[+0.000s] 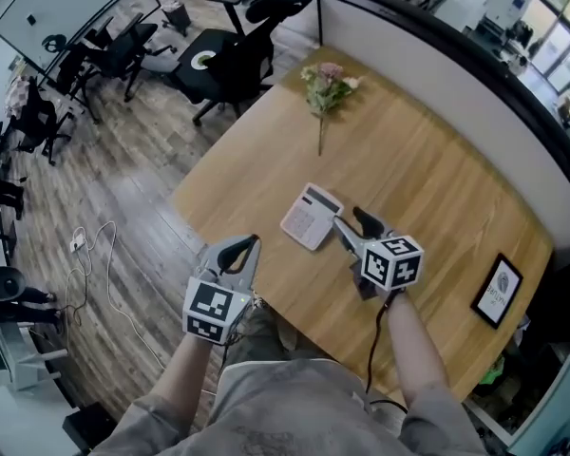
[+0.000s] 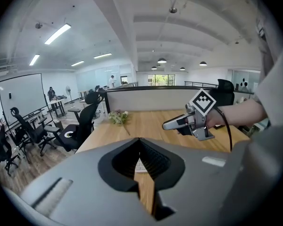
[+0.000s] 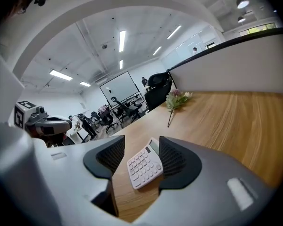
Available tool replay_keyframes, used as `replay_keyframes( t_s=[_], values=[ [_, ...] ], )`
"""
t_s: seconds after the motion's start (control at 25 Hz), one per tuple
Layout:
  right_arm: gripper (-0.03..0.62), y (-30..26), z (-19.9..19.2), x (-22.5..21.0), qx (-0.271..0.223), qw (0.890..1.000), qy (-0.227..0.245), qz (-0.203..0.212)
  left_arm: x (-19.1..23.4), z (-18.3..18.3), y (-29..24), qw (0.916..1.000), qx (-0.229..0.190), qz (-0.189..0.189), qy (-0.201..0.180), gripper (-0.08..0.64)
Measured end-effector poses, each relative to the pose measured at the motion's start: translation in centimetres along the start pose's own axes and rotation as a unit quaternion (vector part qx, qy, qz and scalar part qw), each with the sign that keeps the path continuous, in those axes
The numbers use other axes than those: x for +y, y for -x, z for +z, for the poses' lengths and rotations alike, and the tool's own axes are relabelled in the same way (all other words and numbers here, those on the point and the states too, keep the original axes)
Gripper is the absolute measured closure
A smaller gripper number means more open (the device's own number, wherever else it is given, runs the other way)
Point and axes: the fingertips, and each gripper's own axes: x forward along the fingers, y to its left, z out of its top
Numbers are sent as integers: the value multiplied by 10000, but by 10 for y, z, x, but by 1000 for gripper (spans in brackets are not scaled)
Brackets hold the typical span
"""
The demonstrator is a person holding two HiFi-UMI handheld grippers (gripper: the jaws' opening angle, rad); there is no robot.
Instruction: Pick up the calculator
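Note:
The white calculator [image 1: 311,217] lies flat on the wooden table [image 1: 437,188], near its front-left edge. My right gripper [image 1: 350,219] hovers just right of it, open, jaws pointing at it. In the right gripper view the calculator [image 3: 145,167] shows between the two spread jaws, just ahead of them, with nothing held. My left gripper [image 1: 239,247] hangs off the table's front edge, over the floor, its fingers closed together and empty. In the left gripper view only a sliver of the calculator [image 2: 138,165] shows behind the closed tips, and the right gripper [image 2: 167,125] is seen beyond.
A small bunch of flowers [image 1: 327,85] lies at the table's far end. A black-framed card [image 1: 497,290] sits at the right edge. A curved partition wall [image 1: 437,36] borders the table's far side. Black office chairs [image 1: 228,60] stand on the floor to the left.

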Motion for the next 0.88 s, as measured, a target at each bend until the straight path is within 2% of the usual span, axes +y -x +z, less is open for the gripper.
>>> replay_keyframes(
  t_s=[0.12,0.28,0.44,0.6,0.76,0.88],
  values=[
    [378,-22,-8,-14,193,9997,-114,-24,4,-8,-23,9997,175,-170,-31,558],
    [379,-49,-19,-34,251,9980,-574,-86,4,-12,-56,9975,369,-580,-190,558],
    [379,-65,-35,-52,412,9945,-887,-377,7,-13,-80,9935,447,-969,-389,558],
    [379,-80,-43,-70,442,9911,-1112,-584,20,-27,-104,9896,590,-1272,-312,558],
    [379,-91,-50,-77,517,9888,-1235,-663,32,-43,-120,9833,737,-1619,-377,558],
    [380,-103,-57,-72,609,9878,-1352,-469,38,-50,-126,9781,812,-1849,-508,558]
  ],
)
